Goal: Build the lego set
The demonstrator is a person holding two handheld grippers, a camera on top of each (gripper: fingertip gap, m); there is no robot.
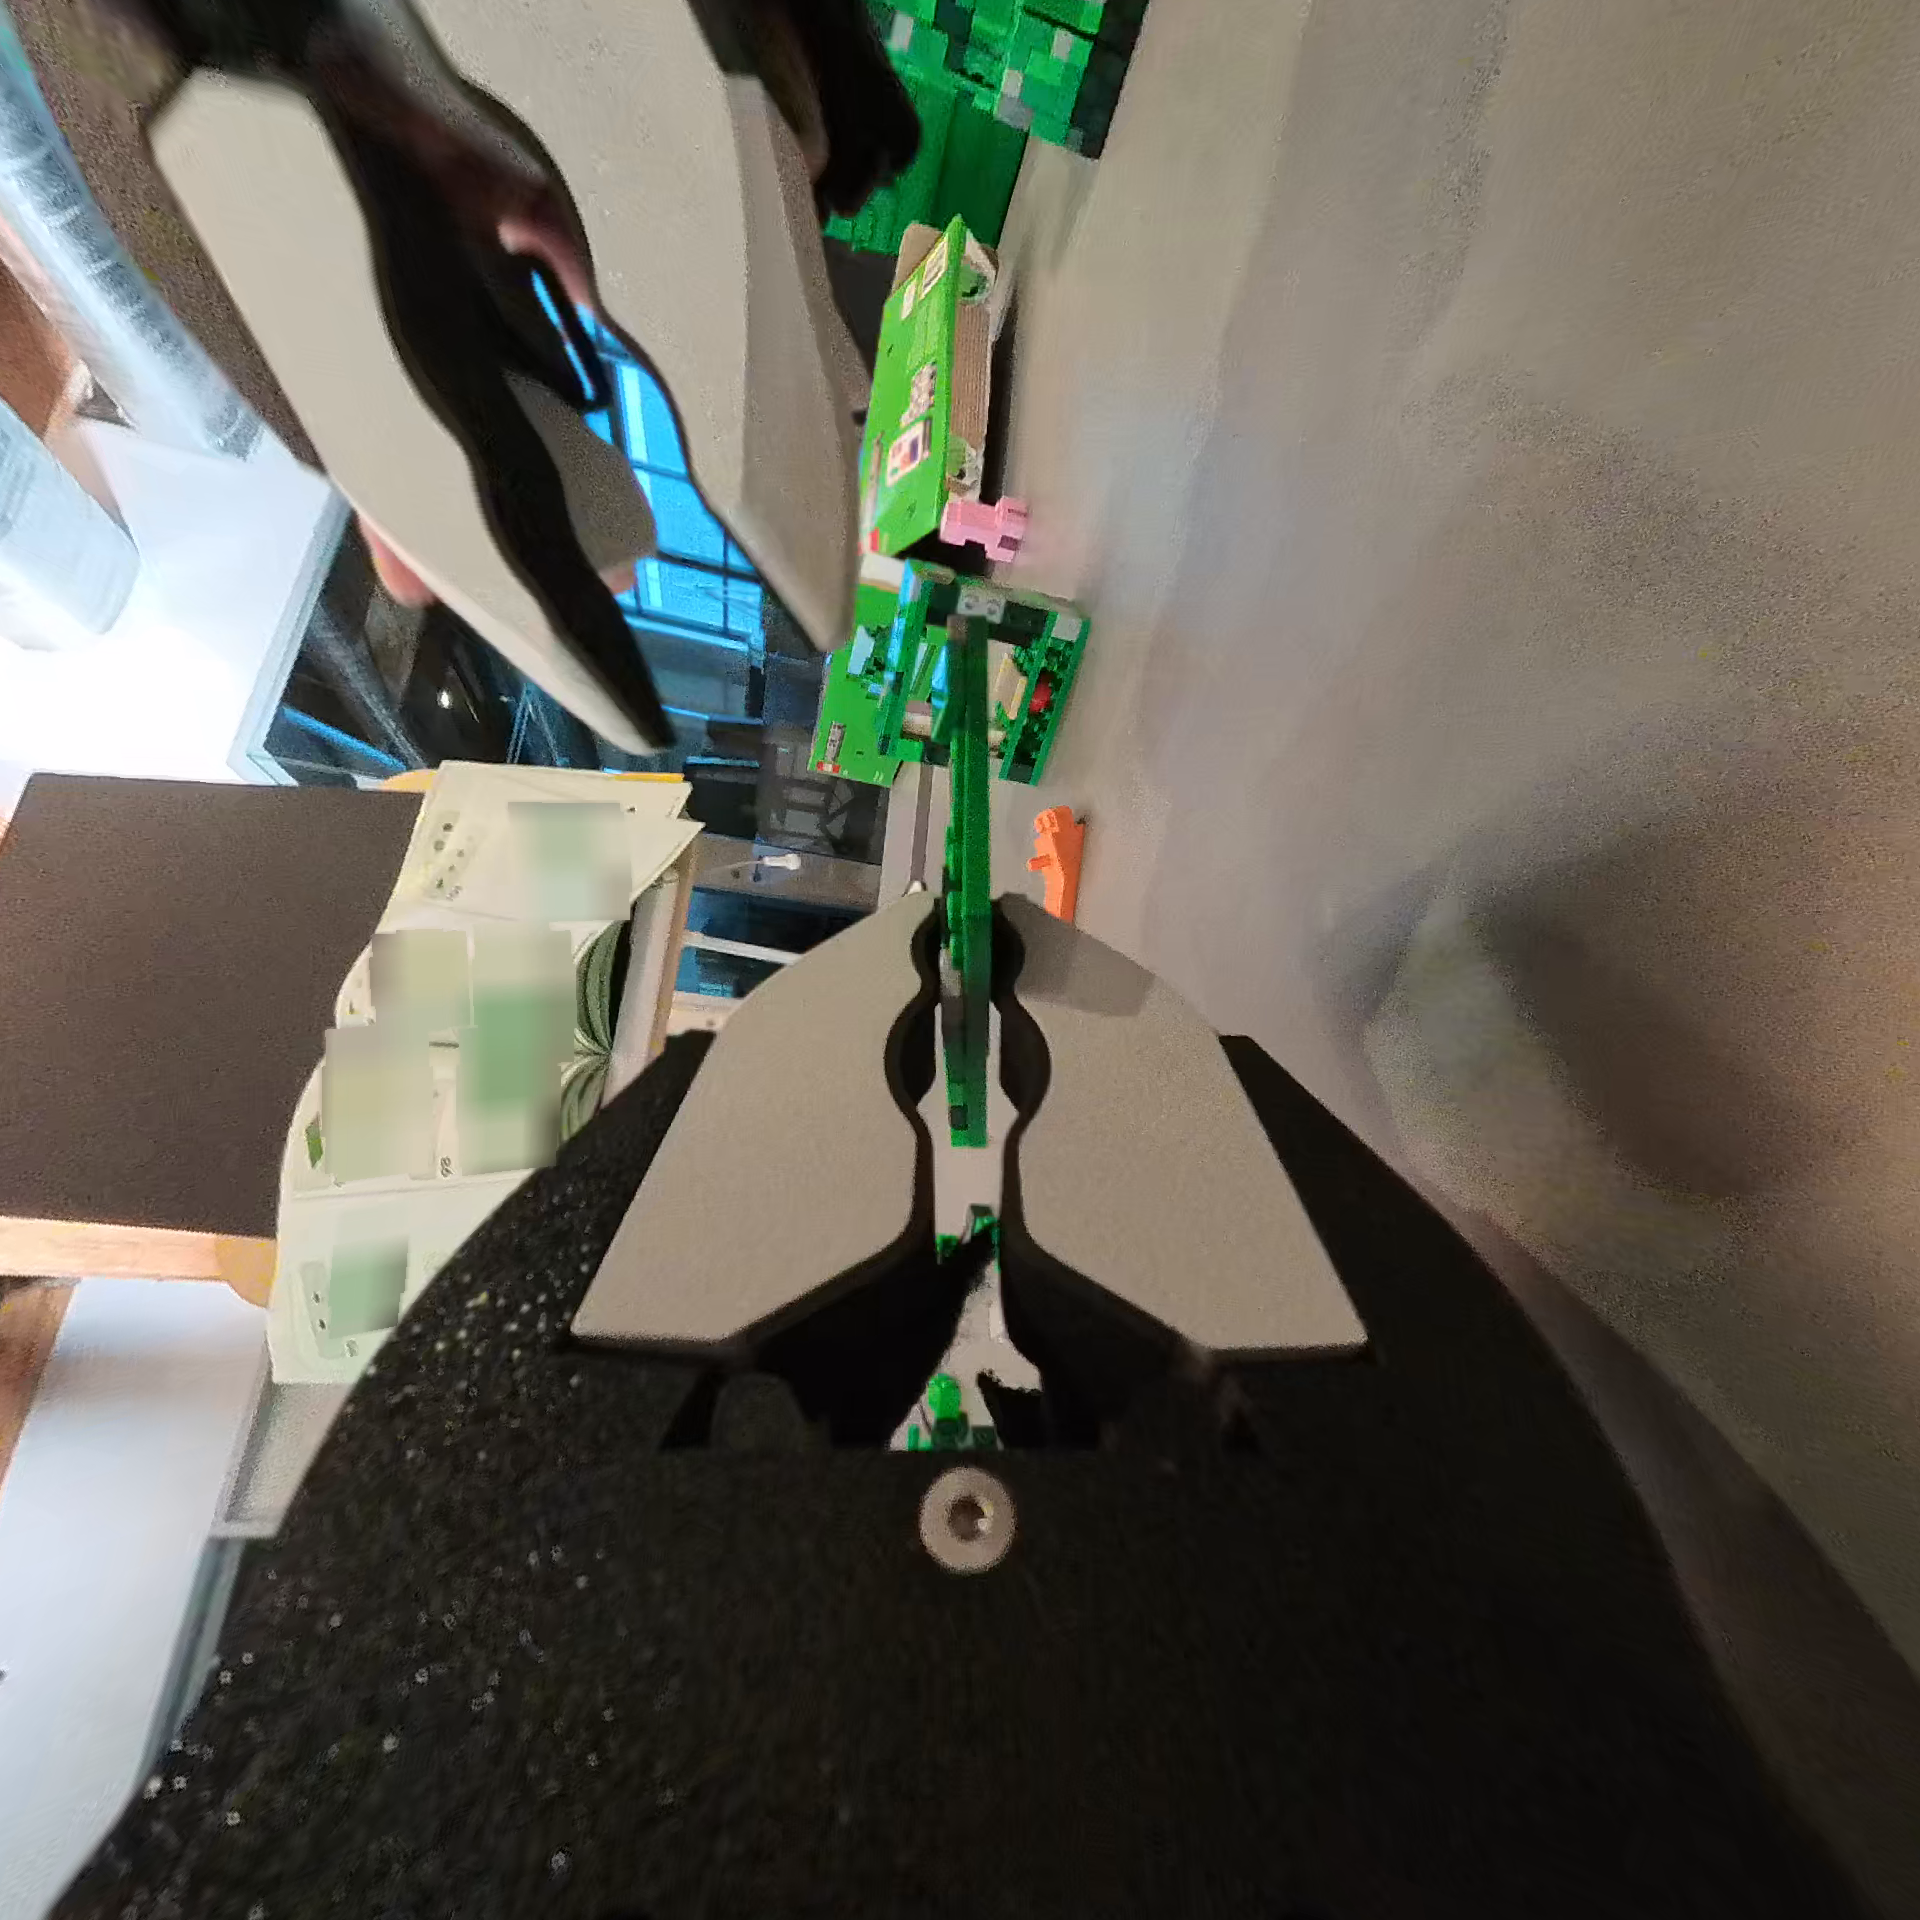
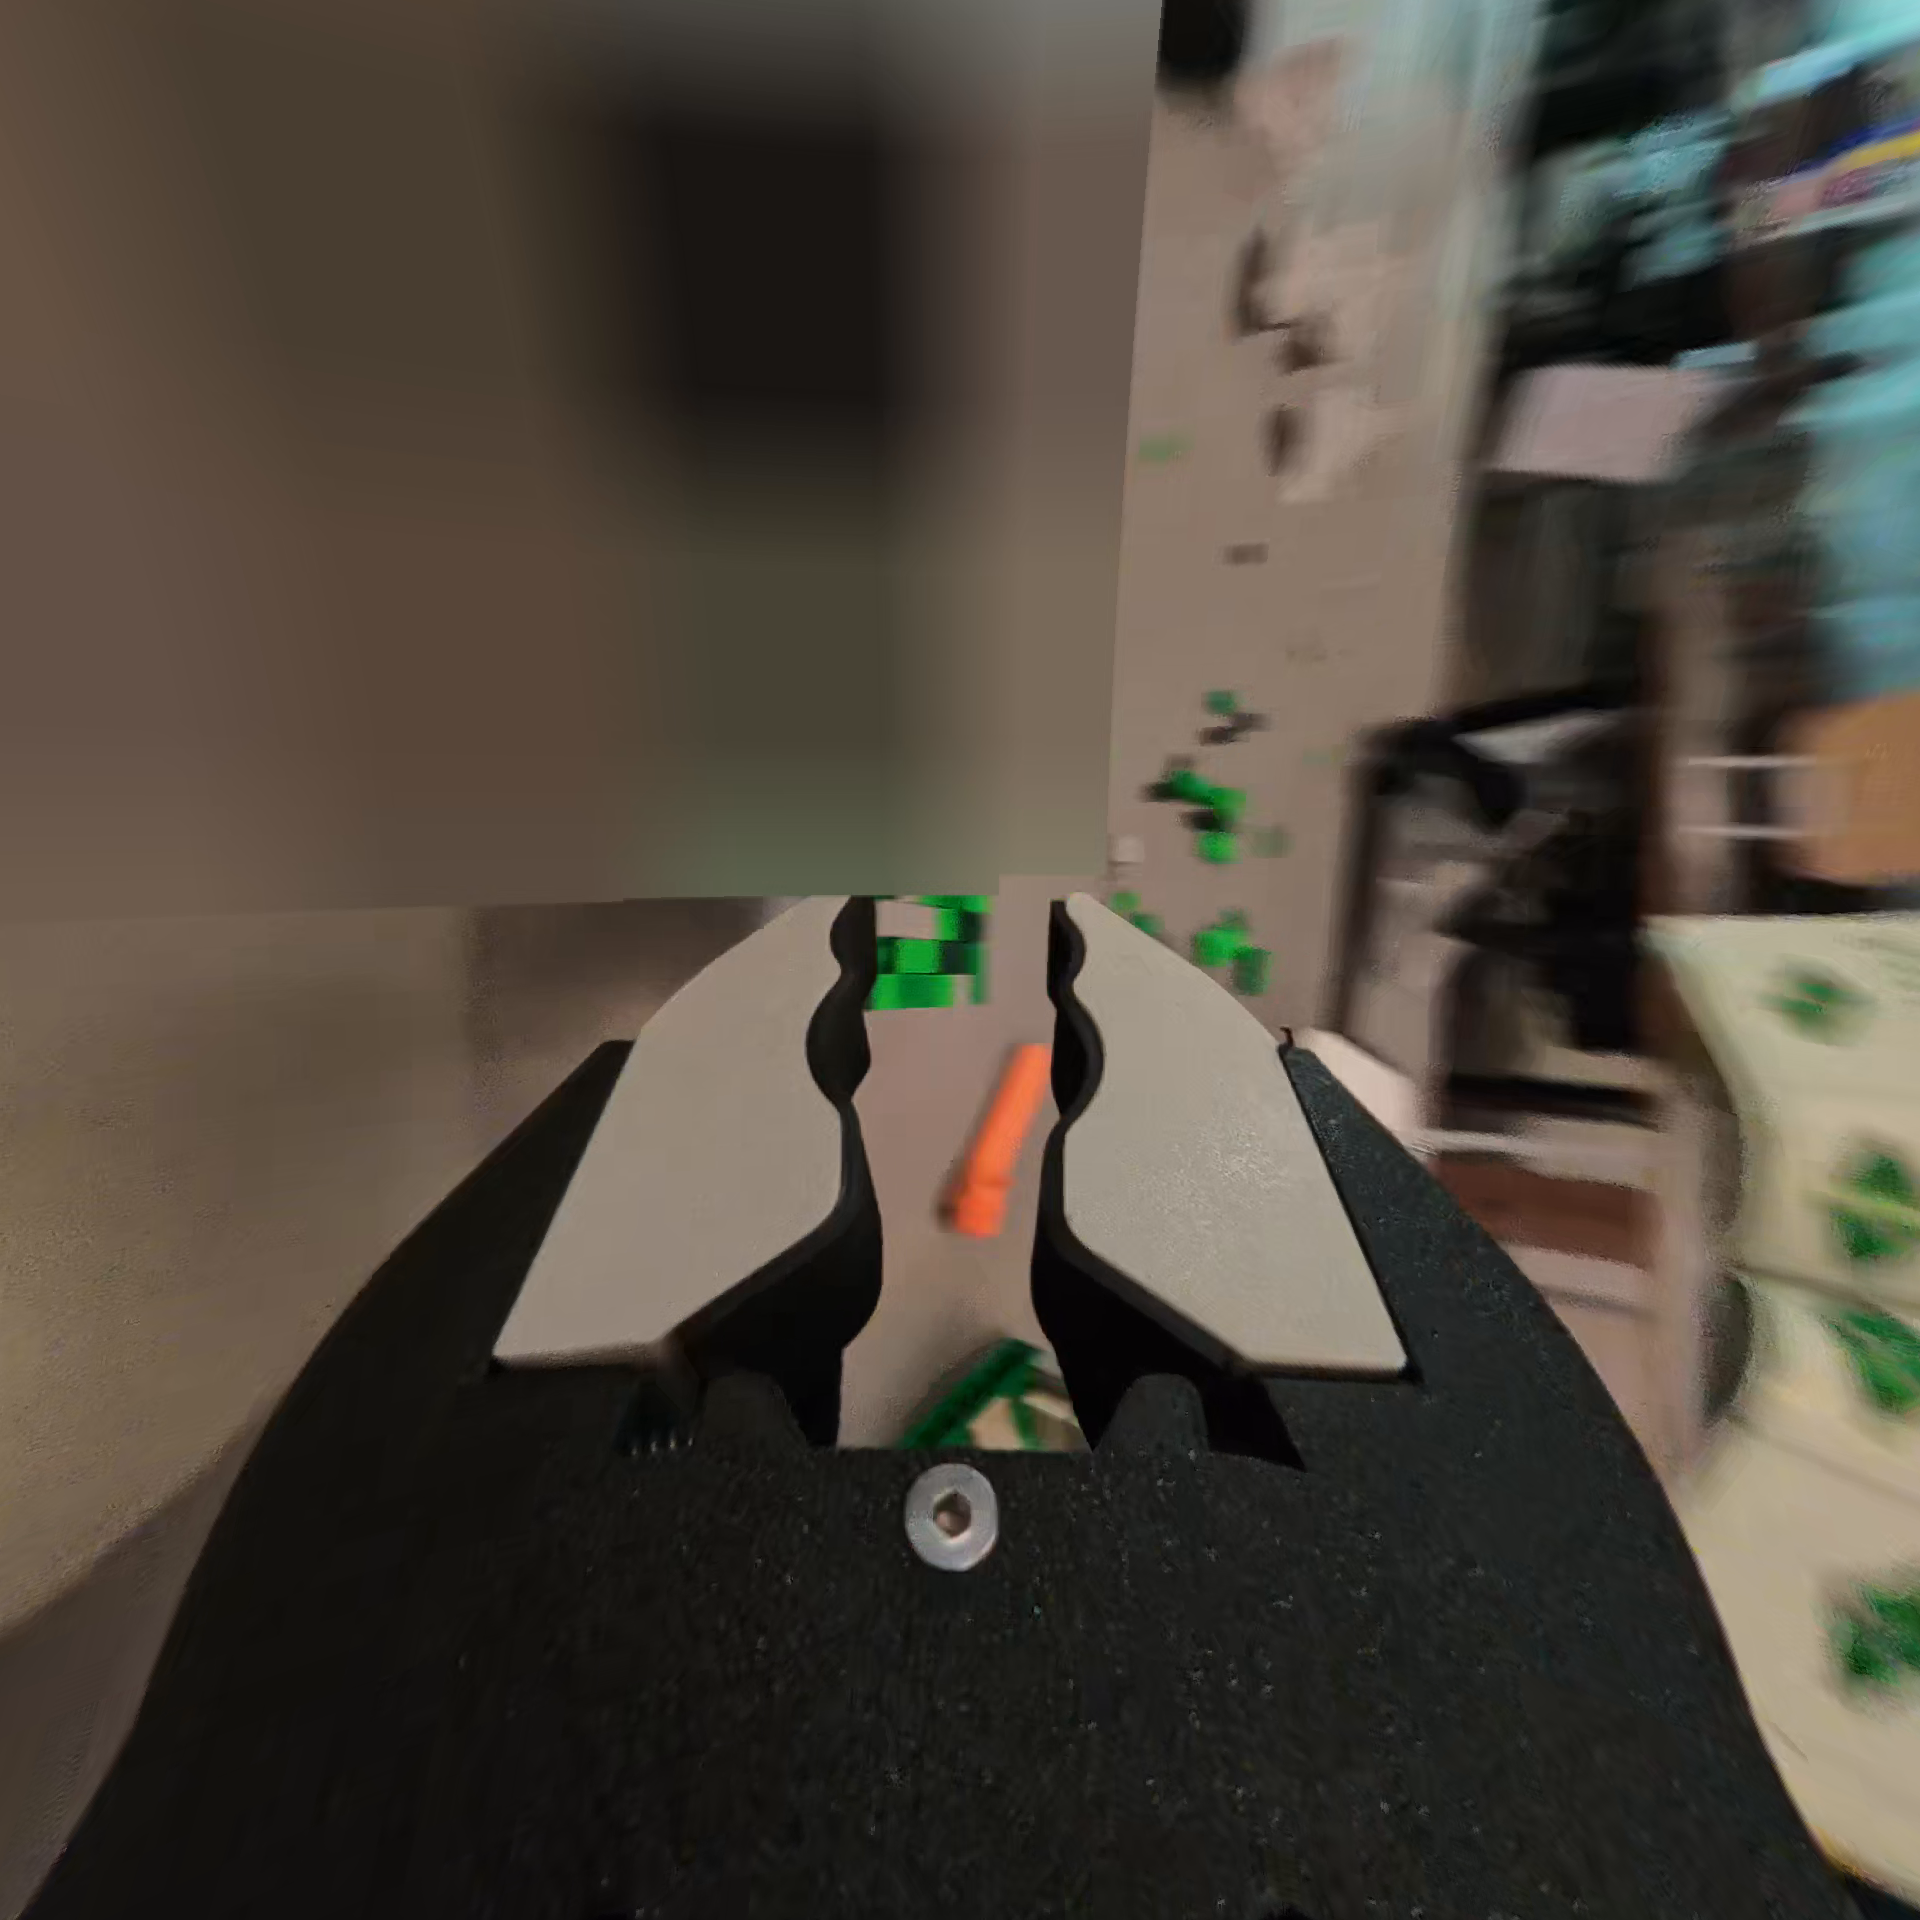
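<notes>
In the left wrist view, which is rolled sideways, my left gripper [image 1: 968, 914] is shut on the edge of a green Lego plate [image 1: 966, 997] that runs forward to a green build [image 1: 956, 675] on the grey table. My right gripper shows in that view at the upper left [image 1: 743, 686], open and empty, above the build. In the blurred right wrist view my right gripper [image 2: 956, 914] is open with nothing between its fingers. An orange brick separator [image 2: 997, 1143] lies on the table below it, with green Lego pieces [image 2: 925, 966] just beyond.
A green Lego box [image 1: 920, 395], a pink Lego figure [image 1: 987, 525] and the orange separator [image 1: 1058, 862] lie near the build. Instruction pages [image 1: 457, 1039] lie at the left. Loose green bricks [image 2: 1205, 800] are scattered across the table. A large blurred patch covers the right view's upper left.
</notes>
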